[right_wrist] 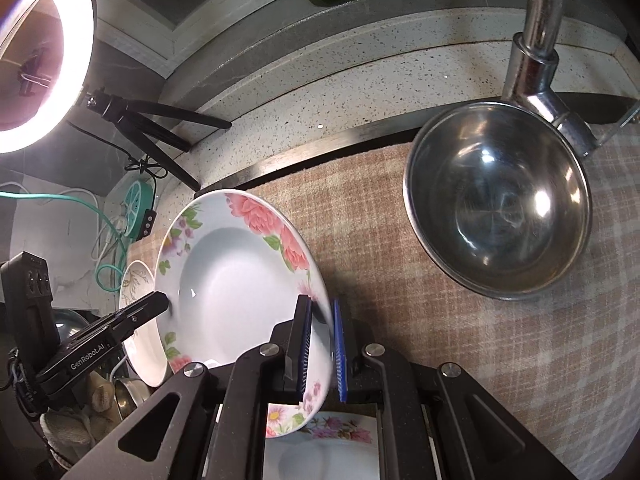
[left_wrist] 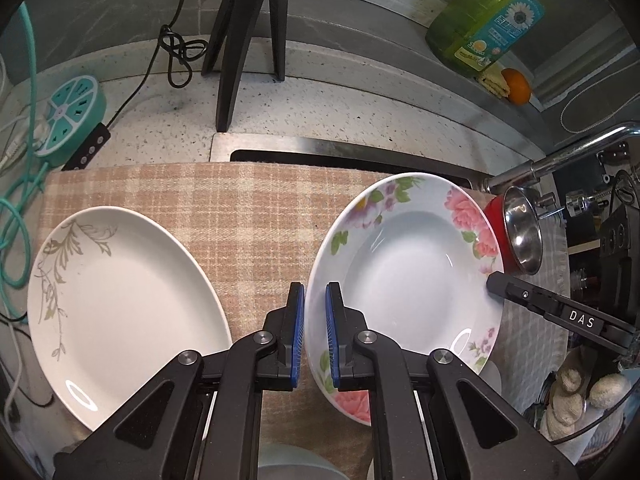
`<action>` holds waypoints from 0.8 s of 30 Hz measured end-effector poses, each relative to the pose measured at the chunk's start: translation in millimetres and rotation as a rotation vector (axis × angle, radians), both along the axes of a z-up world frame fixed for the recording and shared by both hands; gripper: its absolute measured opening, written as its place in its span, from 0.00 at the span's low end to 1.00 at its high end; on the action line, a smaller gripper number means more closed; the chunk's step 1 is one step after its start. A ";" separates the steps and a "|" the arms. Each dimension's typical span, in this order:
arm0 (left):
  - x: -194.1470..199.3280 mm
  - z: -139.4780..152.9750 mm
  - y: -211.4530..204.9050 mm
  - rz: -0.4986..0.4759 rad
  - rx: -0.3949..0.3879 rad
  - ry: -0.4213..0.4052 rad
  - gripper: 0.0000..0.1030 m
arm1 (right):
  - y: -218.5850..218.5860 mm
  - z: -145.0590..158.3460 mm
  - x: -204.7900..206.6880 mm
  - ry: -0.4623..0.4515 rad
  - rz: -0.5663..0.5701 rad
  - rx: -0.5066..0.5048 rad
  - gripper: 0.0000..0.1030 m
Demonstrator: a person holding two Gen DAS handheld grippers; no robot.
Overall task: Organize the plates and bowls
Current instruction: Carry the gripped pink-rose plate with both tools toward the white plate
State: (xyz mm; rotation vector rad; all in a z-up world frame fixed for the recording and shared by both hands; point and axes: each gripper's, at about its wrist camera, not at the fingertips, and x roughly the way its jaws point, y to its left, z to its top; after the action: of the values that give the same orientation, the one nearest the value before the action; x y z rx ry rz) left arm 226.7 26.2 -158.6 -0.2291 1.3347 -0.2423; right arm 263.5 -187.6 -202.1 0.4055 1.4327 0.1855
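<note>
Plate geometry is the whole story here, so going camera by camera. Left wrist view: the left gripper (left_wrist: 315, 334) has its blue pads pinched on the near-left rim of the floral plate (left_wrist: 404, 264), jaws almost fully closed with just the rim's thickness between them. The plate sits right of that gripper's fingers, tilted, over the checked cloth (left_wrist: 248, 208). You can also see the other tool's finger reaching in from the right and touching the opposite rim. The white plate with the grey leaf print (left_wrist: 124, 300) lies flat on the cloth to the left, close beside the fingers but untouched. Right wrist view: the right gripper (right_wrist: 322, 346) is likewise clamped on the floral plate's right rim, jaws near closed, and the plate hangs off to its left, clearly tipped up, with its left edge higher in frame. So the plate spans between both tools, one on each side, and neither is really "nearer". Directly below the right gripper there's a second floral plate (right_wrist: 320, 436), which looks to me like the likely stacking spot. The steel bowl (right_wrist: 496, 200) sits well apart up and to the right, near the faucet (right_wrist: 536, 52). My guess is that levelling the plate matters before lowering it.
</note>
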 end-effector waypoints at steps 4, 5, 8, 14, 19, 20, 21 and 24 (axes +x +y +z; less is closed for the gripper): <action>-8.7 3.6 -6.1 0.001 0.003 -0.006 0.08 | -2.2 1.1 -3.7 0.000 0.000 0.003 0.10; -10.2 4.5 -6.9 0.001 0.005 -0.007 0.08 | -3.7 1.7 -6.3 0.000 0.000 0.004 0.10; -15.5 6.3 -10.0 0.003 0.008 -0.009 0.08 | -9.4 5.1 -13.9 -0.003 0.001 0.008 0.10; -24.2 10.1 -16.9 0.006 0.011 -0.014 0.08 | -15.4 12.0 -22.6 -0.010 0.007 0.011 0.10; -31.9 13.5 -23.0 0.002 0.016 -0.020 0.08 | -19.6 15.1 -27.5 -0.012 0.009 0.013 0.10; -33.6 14.4 -24.3 0.003 0.016 -0.021 0.08 | -21.1 16.4 -29.6 -0.013 0.010 0.014 0.10; -35.0 15.2 -25.5 0.004 0.015 -0.021 0.08 | -22.6 17.1 -30.9 -0.013 0.010 0.015 0.10; -39.4 17.1 -29.6 0.006 0.018 -0.026 0.08 | -27.4 19.8 -36.3 -0.017 0.013 0.017 0.10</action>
State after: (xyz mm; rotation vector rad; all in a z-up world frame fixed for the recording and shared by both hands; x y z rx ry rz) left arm 187.3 -3.3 -141.5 -0.2141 1.3100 -0.2273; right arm 227.2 -215.0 -182.3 0.4081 1.4182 0.2114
